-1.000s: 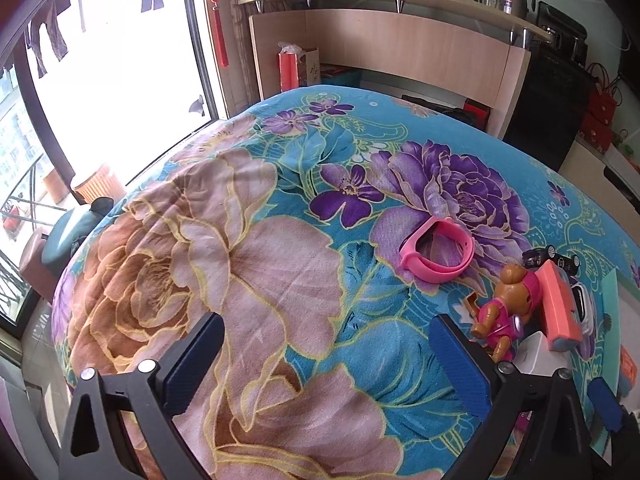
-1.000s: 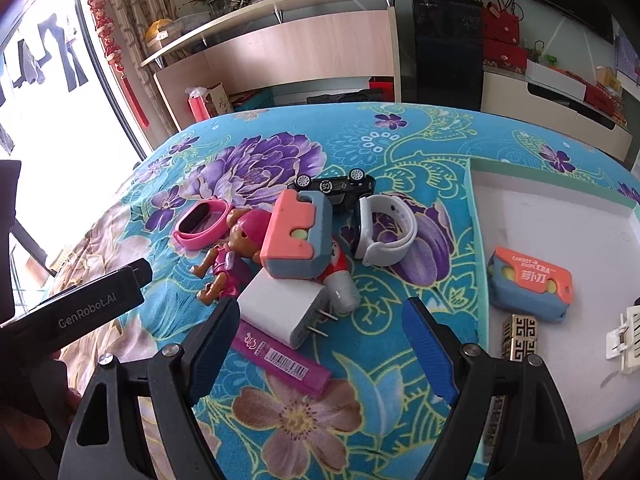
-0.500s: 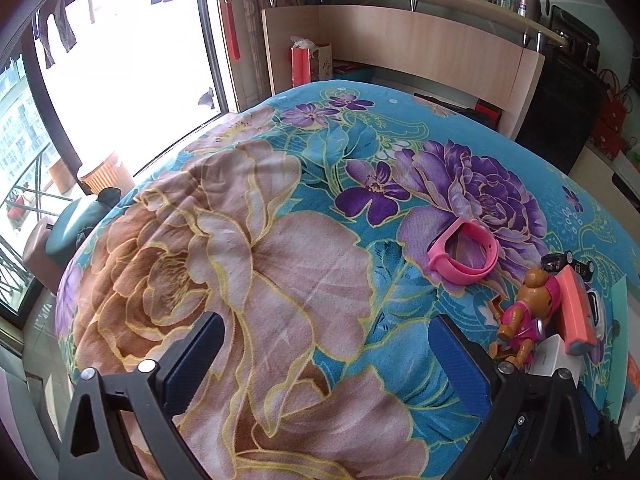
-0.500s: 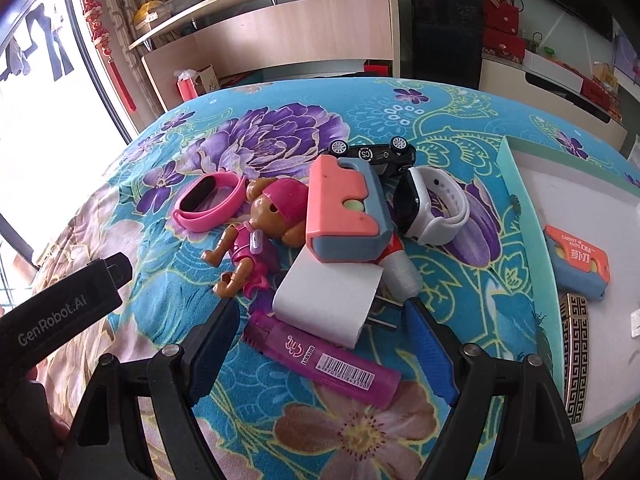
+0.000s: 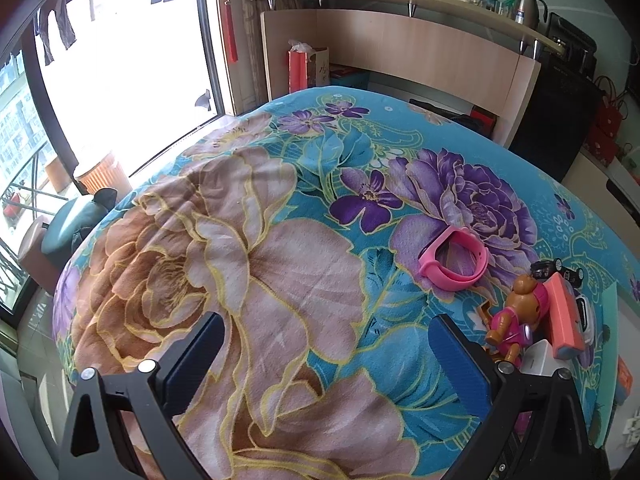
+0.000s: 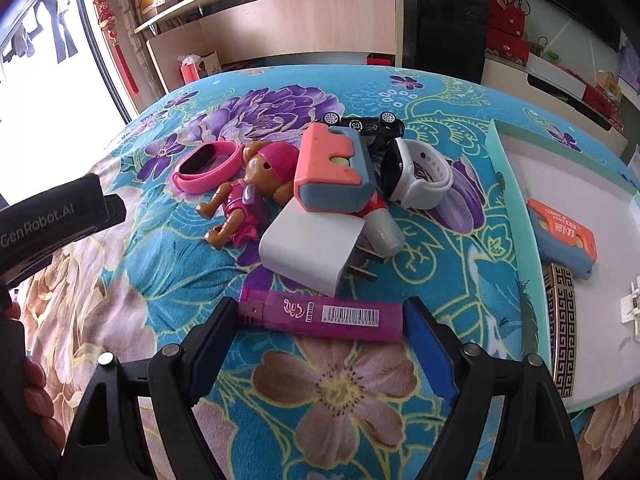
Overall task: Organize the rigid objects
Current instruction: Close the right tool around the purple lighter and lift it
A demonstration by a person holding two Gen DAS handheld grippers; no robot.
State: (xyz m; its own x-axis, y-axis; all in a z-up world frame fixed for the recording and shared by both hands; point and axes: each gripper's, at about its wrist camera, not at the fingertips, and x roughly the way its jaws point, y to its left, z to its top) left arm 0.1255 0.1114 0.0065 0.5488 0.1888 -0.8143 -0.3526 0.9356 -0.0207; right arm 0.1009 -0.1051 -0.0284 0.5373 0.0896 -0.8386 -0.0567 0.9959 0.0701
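A pile of small objects lies on the flowered cloth: a purple lighter (image 6: 320,316), a white charger plug (image 6: 310,248), a pink-and-blue case (image 6: 332,168), a dog figure in pink (image 6: 250,196), a pink wristband (image 6: 208,166), a white smartwatch (image 6: 420,178) and a black toy car (image 6: 366,122). My right gripper (image 6: 320,330) is open, its fingers either side of the lighter's two ends. My left gripper (image 5: 326,344) is open and empty over bare cloth, left of the wristband (image 5: 454,260) and dog figure (image 5: 516,316).
A shallow green-rimmed tray (image 6: 506,184) at the right holds an orange-and-blue case (image 6: 564,236), a black-and-gold patterned bar (image 6: 562,328) and a white clip (image 6: 632,306). A wooden shelf unit and a black cabinet stand behind the table. A window is at the left.
My right gripper has moved forward and down, so the lighter now lies between its fingers. My left gripper has drawn back and to the left, away from the pile.
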